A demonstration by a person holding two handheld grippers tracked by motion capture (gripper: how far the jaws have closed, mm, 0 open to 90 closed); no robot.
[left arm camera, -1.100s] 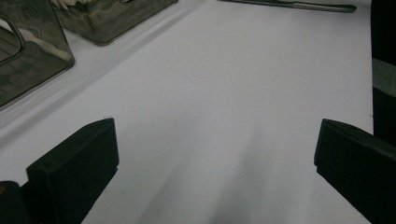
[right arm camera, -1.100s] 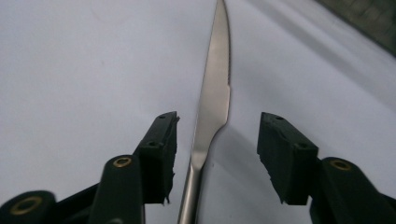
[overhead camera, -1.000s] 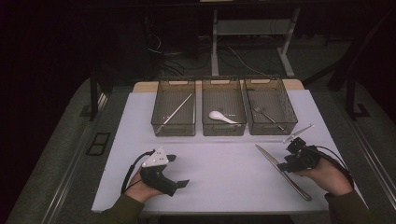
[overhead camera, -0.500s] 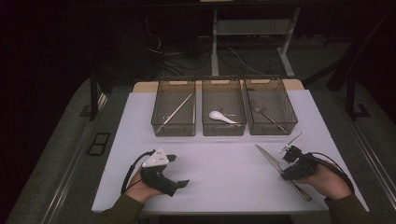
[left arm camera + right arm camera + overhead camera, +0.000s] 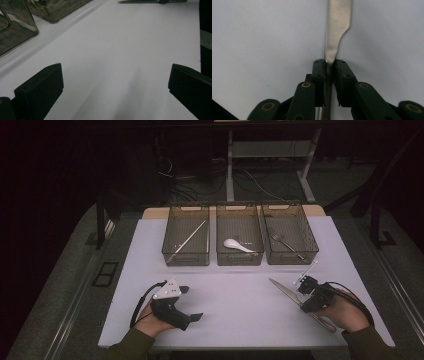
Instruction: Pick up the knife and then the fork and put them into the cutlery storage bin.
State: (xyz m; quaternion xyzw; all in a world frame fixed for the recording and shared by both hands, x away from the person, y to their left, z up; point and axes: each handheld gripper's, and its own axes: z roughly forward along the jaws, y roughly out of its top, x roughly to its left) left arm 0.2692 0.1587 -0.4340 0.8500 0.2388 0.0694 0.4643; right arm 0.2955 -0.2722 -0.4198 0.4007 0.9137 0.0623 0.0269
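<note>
My right tongs are clamped on the knife, having just been closing on it w/ the steel in between. In the right gripper view the pads pinch the narrow neck where handle meets blade, blade running straight ahead over the white tabletop. In the high view the knife lies at the right front of the tabletop, tip pointing toward the middle, handle end back near my right hand. It looks flat on the surface, not lifted yet.

Left tongs are wide apart w/ nothing between them, resting low at the left front, aimed across the bare tabletop.

Step in hand, as I read it: the grab is made, the carry hasn't begun. Three bins sit in a row at the back: left bin has chopsticks or similar thin sticks, middle bin a white spoon, right bin a fork. Which one suits a knife I can't tell for sure; prob the right one w/ the metal cutlery.

Next move: lift straight up, keep the blade level so it doesn't pivot in the pinch, clear the bin wall, then lower in lengthwise. A small white stick lies just beside my right tongs, so I should avoid sweeping it.
</note>
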